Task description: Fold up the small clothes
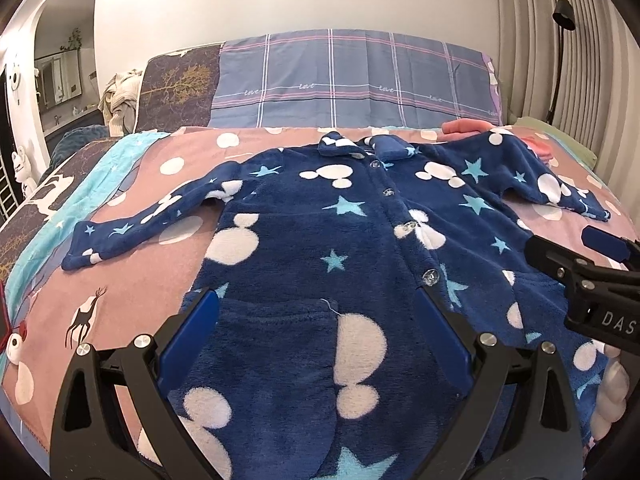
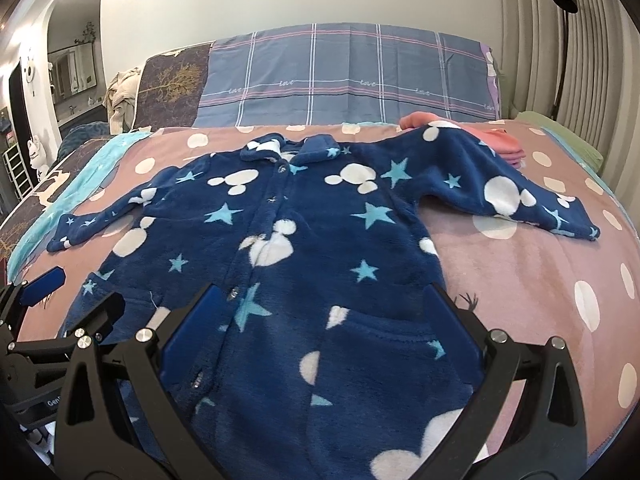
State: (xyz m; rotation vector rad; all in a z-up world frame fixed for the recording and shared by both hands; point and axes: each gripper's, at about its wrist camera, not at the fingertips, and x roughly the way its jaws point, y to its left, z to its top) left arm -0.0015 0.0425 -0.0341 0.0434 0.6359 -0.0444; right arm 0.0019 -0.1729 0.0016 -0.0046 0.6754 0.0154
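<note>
A dark blue fleece pyjama top with white mouse-head shapes and light blue stars lies flat on the bed, buttoned, both sleeves spread out. My left gripper is open over its lower left part, around a patch pocket. My right gripper is open over the lower right part, near the other pocket. Each shows in the other's view: the right gripper at the right edge, the left gripper at the left edge. Neither holds cloth.
The pink bedspread with white dots covers the bed. Folded pink clothes sit behind the right sleeve. Plaid pillows line the headboard. A floor lamp stands at the right, and a clothes heap at the far left.
</note>
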